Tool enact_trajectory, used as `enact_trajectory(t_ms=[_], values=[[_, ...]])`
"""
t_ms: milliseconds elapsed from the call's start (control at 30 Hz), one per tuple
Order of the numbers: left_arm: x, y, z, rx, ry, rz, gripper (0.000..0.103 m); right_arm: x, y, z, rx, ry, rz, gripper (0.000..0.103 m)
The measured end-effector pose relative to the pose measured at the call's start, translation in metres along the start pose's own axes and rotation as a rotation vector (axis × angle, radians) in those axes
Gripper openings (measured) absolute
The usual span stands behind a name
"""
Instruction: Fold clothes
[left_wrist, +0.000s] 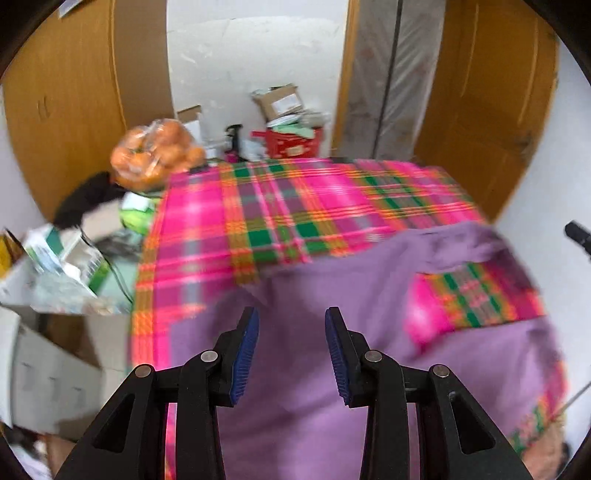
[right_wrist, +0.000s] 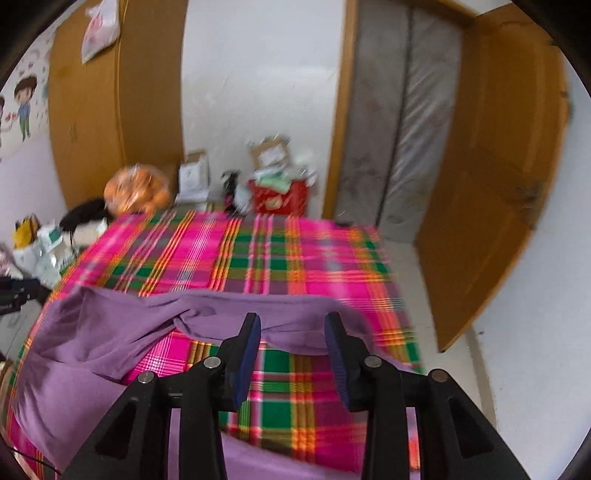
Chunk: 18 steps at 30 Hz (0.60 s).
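walls: white (right_wrist: 258, 92) | door: wooden (right_wrist: 498, 184) | wardrobe: wooden (right_wrist: 110, 110) | mattress: leaning upright (right_wrist: 399, 129)

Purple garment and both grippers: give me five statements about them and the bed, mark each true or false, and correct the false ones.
1. The purple garment lies on a pink and green plaid sheet. True.
2. The left gripper is clamped on the garment. False: its jaws stand apart with nothing pinched between them.
3. The right gripper holds no cloth between its pads. True.
4. The bag of oranges sits on the middle of the garment. False: it sits beyond the far left corner of the bed, apart from the garment.
5. The garment is folded into a neat square. False: it is spread out, with plaid showing through a gap in it.
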<state>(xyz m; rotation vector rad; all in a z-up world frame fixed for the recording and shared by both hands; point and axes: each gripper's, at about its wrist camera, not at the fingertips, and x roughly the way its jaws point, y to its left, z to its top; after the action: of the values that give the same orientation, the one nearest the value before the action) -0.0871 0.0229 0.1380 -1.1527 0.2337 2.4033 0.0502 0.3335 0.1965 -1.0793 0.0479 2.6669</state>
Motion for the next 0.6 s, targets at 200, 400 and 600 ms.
enact_trajectory(t_ms=[200, 400, 600], values=[[0.055, 0.038, 0.009, -0.011, 0.120, 0.021, 0.039, 0.083, 0.032, 0.003, -0.027, 0.114, 0.108, 0.037], [0.084, 0.075, 0.006, -0.015, 0.185, 0.113, 0.039, 0.131, 0.074, 0.008, -0.096, 0.163, 0.177, 0.037], [0.104, 0.090, -0.005, -0.009, 0.257, 0.073, 0.039, 0.142, 0.091, 0.008, -0.134, 0.168, 0.204, 0.037]])
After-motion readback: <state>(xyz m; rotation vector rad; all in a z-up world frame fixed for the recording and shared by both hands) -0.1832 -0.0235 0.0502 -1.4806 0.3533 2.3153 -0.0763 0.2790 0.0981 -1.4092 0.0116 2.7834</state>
